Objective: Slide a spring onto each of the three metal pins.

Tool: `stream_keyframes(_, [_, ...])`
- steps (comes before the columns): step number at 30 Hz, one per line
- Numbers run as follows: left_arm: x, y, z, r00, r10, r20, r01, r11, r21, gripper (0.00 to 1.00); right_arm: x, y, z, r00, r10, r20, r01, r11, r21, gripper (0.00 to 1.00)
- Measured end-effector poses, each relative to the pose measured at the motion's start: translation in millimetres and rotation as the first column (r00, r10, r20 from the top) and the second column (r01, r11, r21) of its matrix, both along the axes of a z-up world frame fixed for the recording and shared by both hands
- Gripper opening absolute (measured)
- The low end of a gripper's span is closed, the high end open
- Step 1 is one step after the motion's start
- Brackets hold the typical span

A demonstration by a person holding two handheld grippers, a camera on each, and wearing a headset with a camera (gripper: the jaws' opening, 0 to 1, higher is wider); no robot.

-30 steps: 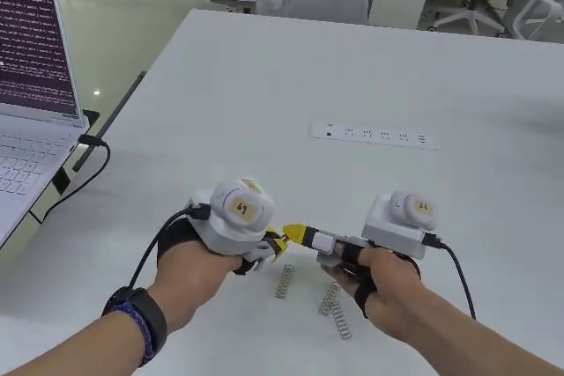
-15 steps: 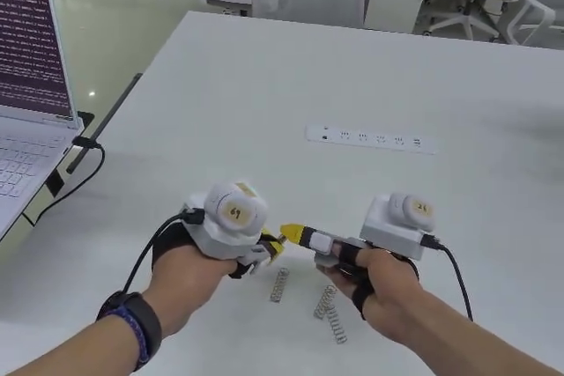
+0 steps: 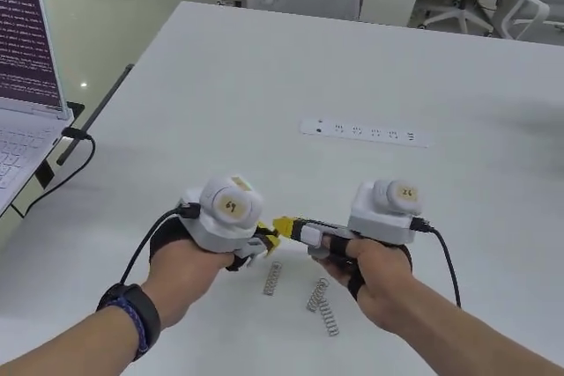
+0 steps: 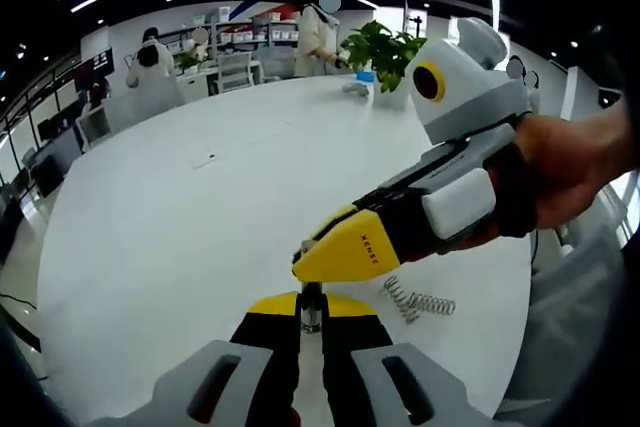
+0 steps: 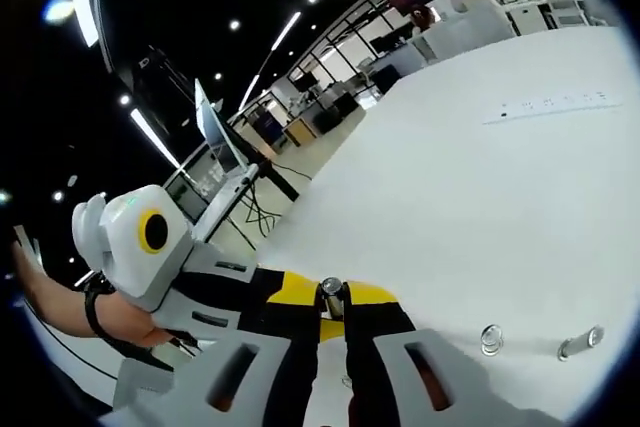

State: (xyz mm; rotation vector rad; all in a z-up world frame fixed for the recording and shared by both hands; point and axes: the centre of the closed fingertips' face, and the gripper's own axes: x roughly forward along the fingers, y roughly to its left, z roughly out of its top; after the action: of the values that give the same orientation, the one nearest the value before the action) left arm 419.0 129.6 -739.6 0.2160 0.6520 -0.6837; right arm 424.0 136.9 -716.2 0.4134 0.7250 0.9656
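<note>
The left gripper (image 3: 264,240) and right gripper (image 3: 284,227) are meeting tip to tip over the near part of the white table (image 3: 264,85). In the left gripper view, the left jaws are pressing together on a small metal piece (image 4: 312,309), and the right gripper's yellow tip is sitting just above it. In the right gripper view, the right jaws are also pinching a round-ended metal piece; I cannot tell whether it is the same one. 3 springs are lying loose just nearer than the tips: 1 spring (image 3: 272,278) is lying directly beneath them, and a second spring (image 3: 315,295) and third spring (image 3: 330,317) are meeting in a V to its right. A power strip (image 3: 366,133) is lying farther off.
</note>
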Motion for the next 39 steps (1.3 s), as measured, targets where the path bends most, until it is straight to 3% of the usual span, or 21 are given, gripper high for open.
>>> stream_keyframes(10, [3.3, -1.0, -7.3, 1.000, 0.010, 0.001, -0.010, 1.000, -0.021, 0.00, -2.6, 4.0, -4.5, 0.995, 0.069, 0.069, -0.062, 0.993, -0.099, 0.07])
stream_keyframes(24, [13.5, 2.5, -19.0, 0.999, 0.019, 0.026, -0.018, 0.999, -0.039, 0.00, 6.1, 8.3, -16.0, 0.992, 0.089, 0.091, -0.074, 0.986, -0.152, 0.07])
stream_keyframes(39, [19.9, 4.5, -34.9, 0.999, 0.037, 0.027, -0.036, 0.998, -0.058, 0.00, 10.6, 13.7, -31.3, 0.991, 0.100, 0.094, -0.081, 0.978, -0.194, 0.08])
